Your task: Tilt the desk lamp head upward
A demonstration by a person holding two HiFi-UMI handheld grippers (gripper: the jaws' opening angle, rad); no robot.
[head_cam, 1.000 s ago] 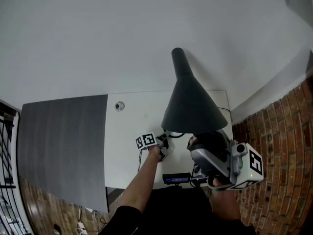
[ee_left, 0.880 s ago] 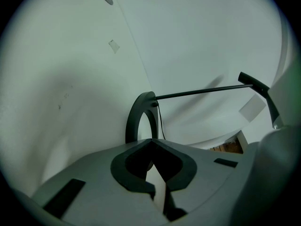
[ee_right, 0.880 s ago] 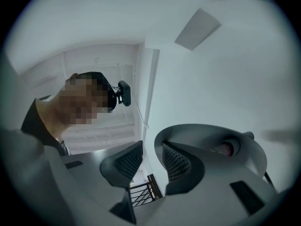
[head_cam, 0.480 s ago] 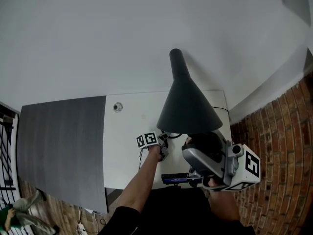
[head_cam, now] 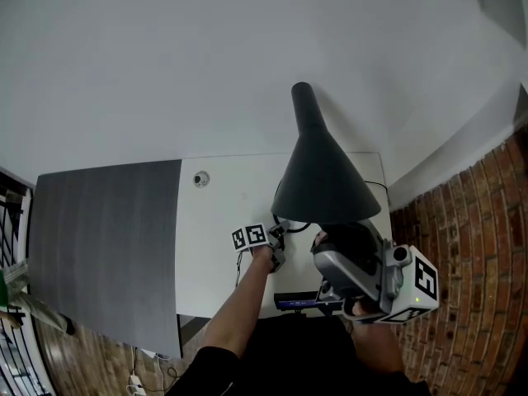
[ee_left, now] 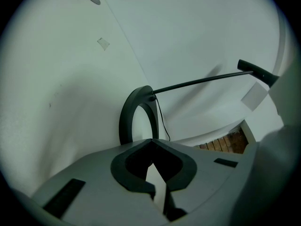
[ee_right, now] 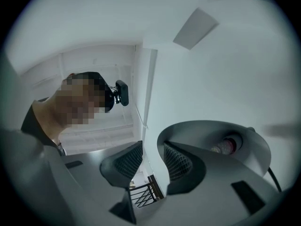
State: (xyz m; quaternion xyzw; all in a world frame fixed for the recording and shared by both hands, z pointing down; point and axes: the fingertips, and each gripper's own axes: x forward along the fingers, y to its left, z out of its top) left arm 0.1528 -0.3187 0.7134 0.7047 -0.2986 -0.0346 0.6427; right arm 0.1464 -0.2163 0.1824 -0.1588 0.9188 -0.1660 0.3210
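1. A person at a white desk works a black desk lamp with a cone-shaped metal shade, one handheld gripper in each hand.
2. The lamp stands at the desk's right end, near the wall. Its shade flares toward the person and its narrow neck points up at the wall.
3. The left gripper sits low on the desk, its jaw tips drawn together with nothing between them. The lamp's black ring-shaped base lies flat just beyond them.
4. The right gripper is raised beneath the shade, jaws a narrow gap apart and empty. The shade's rim is just beside one jaw, with the bulb visible inside.
5. A dark grey panel adjoins the desk's left side, and a brick-patterned floor shows at right.
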